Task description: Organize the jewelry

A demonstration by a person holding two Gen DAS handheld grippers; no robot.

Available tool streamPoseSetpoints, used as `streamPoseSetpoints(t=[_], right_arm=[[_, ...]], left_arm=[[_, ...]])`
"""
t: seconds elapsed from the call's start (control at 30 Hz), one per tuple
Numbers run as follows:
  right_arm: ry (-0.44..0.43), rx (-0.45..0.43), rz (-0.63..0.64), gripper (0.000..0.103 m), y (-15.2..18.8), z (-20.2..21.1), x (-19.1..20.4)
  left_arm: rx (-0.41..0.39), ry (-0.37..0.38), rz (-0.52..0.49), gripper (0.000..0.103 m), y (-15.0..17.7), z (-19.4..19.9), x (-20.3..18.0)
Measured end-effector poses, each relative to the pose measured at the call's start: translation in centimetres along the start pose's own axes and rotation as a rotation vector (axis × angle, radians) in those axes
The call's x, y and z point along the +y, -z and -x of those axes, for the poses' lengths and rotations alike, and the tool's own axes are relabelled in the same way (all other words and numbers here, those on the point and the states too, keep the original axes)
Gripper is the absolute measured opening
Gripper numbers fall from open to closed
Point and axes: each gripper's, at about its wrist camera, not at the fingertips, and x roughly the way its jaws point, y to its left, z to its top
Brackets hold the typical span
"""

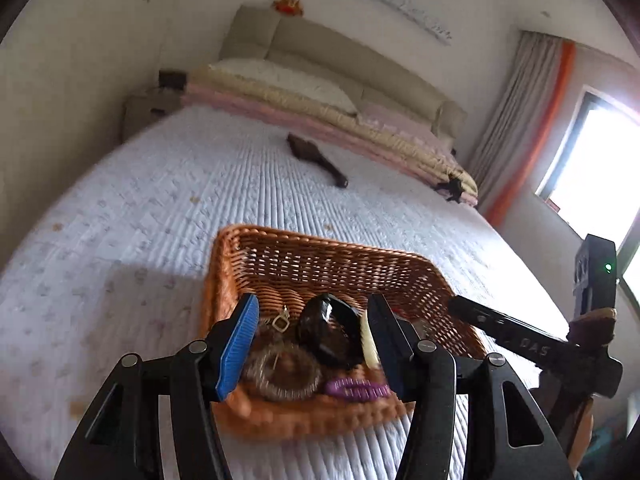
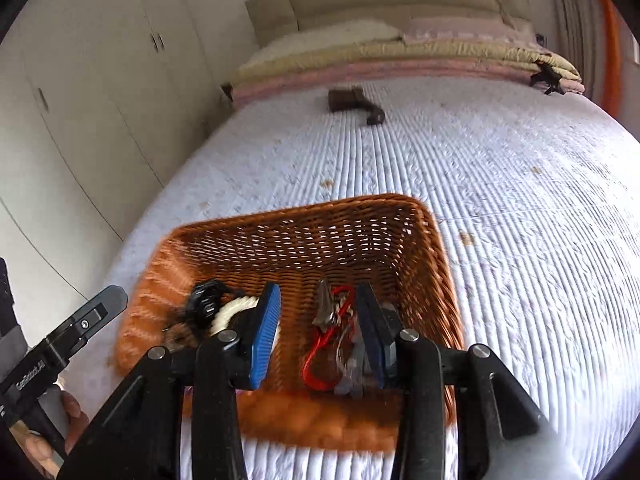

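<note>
Both my grippers, left and right, hang wide open and empty over the basket. A brush lies at 12 o'clock on the bed.

A bed with a pale quilted cover fills the room, its beige padded headboard against a white wall. Pillows lie at its head. White wardrobe doors stand beside it; a bright window has grey-orange curtains.
</note>
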Motion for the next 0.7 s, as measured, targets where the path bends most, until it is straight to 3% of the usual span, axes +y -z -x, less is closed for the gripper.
streamPoseSetpoints(t=[0.27,0.4,0.47,0.57,0.7], right_arm=[[0.192,-0.302,0.17,0.048,9.7,11.2,3.9],[0.211,-0.417,0.206,0.075,12.6,14.2,5.5],[0.214,-0.469,0.203,0.075,14.0,14.8,5.5],[0.205,-0.475,0.179,0.075,15.3,14.2,5.2],[0.216,-0.466,0.186,0.075,15.7,13.8,5.0]], left_arm=[[-0.184,-0.125,-0.127,0.058,7.0,10.1,-4.3],[-0.24,-0.187,-0.181,0.058,9.9,12.4,-5.8],[-0.285,-0.23,-0.207,0.058,11.6,12.9,-6.1],[-0.332,-0.277,-0.208,0.058,13.5,12.9,-6.0],[-0.317,-0.287,-0.267,0.058,14.3,12.3,-6.7]])
